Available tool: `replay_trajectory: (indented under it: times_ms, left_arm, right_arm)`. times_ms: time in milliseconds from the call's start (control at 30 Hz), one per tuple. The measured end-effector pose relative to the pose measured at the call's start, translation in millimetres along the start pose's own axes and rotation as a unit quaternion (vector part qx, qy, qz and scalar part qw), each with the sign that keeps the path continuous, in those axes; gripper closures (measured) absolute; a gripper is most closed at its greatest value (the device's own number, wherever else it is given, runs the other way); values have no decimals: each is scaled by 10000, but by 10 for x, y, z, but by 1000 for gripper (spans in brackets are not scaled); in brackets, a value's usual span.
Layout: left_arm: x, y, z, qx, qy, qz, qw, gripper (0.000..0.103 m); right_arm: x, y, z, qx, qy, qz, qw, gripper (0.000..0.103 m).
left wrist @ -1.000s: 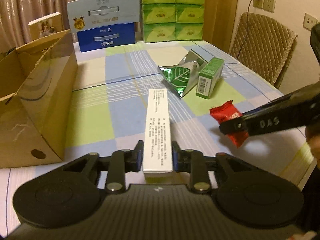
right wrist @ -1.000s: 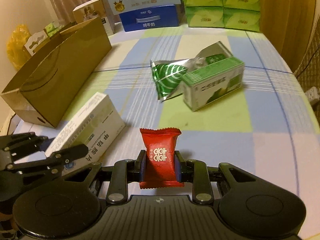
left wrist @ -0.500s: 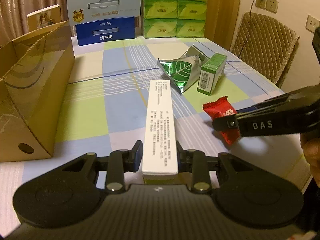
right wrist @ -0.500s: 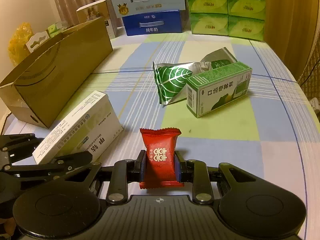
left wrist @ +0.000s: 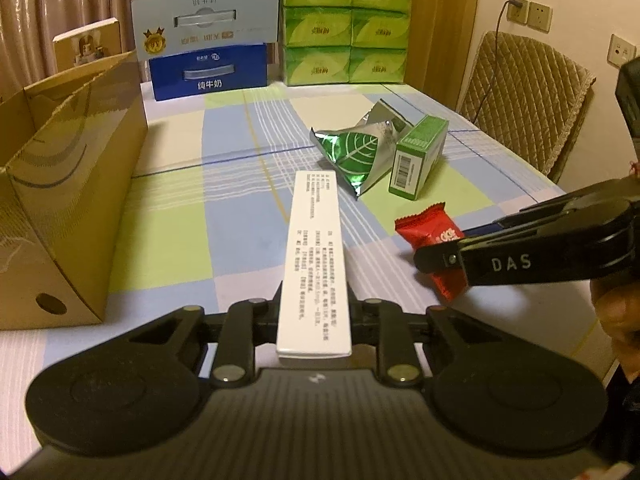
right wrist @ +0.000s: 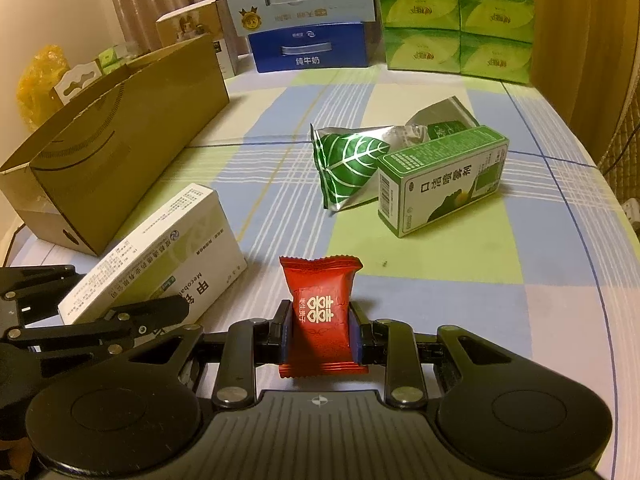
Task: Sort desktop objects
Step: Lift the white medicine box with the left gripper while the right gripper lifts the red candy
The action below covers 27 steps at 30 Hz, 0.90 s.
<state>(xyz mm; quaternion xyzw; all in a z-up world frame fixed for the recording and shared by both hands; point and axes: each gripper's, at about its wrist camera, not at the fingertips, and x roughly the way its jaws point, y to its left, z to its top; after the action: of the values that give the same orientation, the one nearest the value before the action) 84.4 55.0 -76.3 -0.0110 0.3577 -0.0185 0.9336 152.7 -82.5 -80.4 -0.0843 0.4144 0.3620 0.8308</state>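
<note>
My left gripper [left wrist: 315, 312] is shut on a long white medicine box [left wrist: 315, 256], held above the checked tablecloth; the box also shows in the right wrist view [right wrist: 160, 256]. My right gripper [right wrist: 322, 332] is shut on a red candy packet [right wrist: 322, 308], which also shows in the left wrist view [left wrist: 432, 244], to the right of the white box. A green medicine box [right wrist: 440, 180] and a silver-green leaf pouch [right wrist: 352, 168] lie together further back on the table.
An open brown cardboard box [left wrist: 68, 184] stands at the left. A blue-and-white milk carton [left wrist: 208, 60] and stacked green tissue packs [left wrist: 344, 24] line the back edge. A padded chair [left wrist: 524, 96] stands at the right.
Both grippers have risen a little and kept their holds. The white box and the red candy stay clamped; the table objects have not moved.
</note>
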Motion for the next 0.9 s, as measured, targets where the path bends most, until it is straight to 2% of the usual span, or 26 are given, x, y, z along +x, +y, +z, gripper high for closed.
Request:
replay_trajectory:
  times_ms: [600,900]
  left_arm:
    - [-97,36,58,-165,-137,55,9998,84]
    - [-343,18,248,-147,-344,88,9993,84]
  right_arm:
    - [-24,44,8,-16,-46,64,10000,78]
    - [-292,147,47,33,-182,2,9998,78]
